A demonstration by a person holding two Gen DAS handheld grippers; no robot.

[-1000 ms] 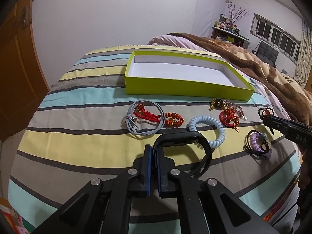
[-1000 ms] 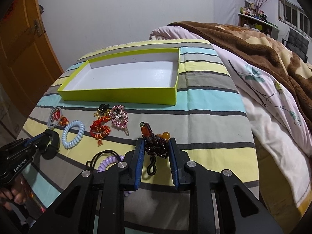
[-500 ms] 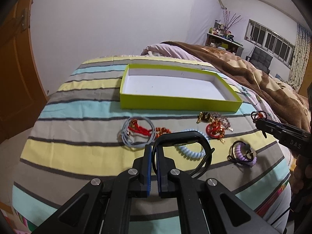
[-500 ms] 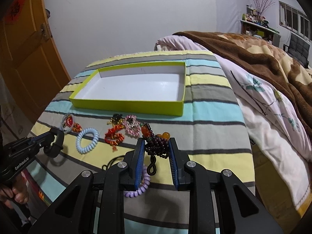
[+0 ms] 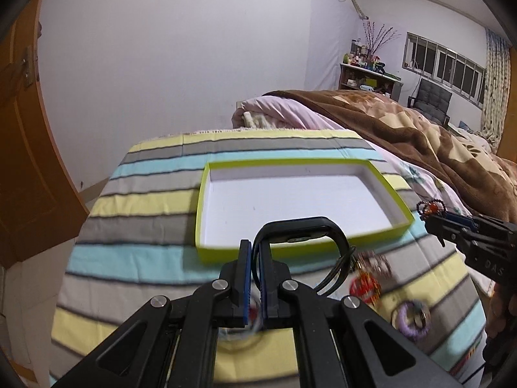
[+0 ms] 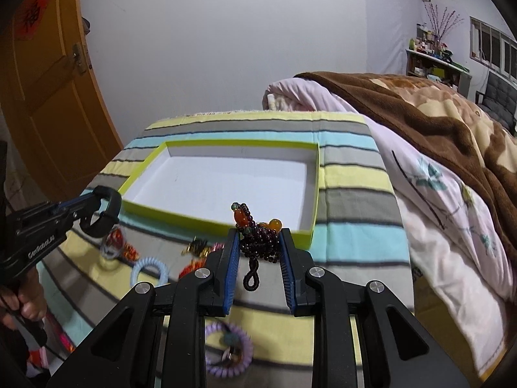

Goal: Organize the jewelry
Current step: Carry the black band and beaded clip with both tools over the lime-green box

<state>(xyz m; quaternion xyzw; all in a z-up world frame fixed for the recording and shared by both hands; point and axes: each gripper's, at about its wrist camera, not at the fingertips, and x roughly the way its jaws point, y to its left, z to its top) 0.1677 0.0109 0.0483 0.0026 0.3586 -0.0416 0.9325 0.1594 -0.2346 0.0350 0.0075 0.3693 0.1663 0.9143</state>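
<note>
Striped bedspread (image 5: pixel 135 226) carries a shallow rectangular lime-green box (image 5: pixel 290 252), long axis crosswise. Left gripper (image 5: pixel 255 252) clamps a black smooth wristband (image 5: pixel 300 226); right gripper (image 6: pixel 258 242) clasps a dark-red beaded bracelet (image 6: pixel 258 242).

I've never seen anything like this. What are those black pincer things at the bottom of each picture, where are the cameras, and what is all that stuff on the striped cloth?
No robot here: a person holds two hand-operated pincers, each with a wide-angle camera looking along its fingers. The left gripper pinches a black wristband; it also shows in the other picture, at the left edge. The right gripper clamps a dark beaded bracelet. Both are raised above a striped cloth on a bed. Ahead lies an empty yellow-green box with a white inside. On the cloth lie a pale blue coil hair tie, a purple coil tie and some red and gold trinkets, blurred.
</note>
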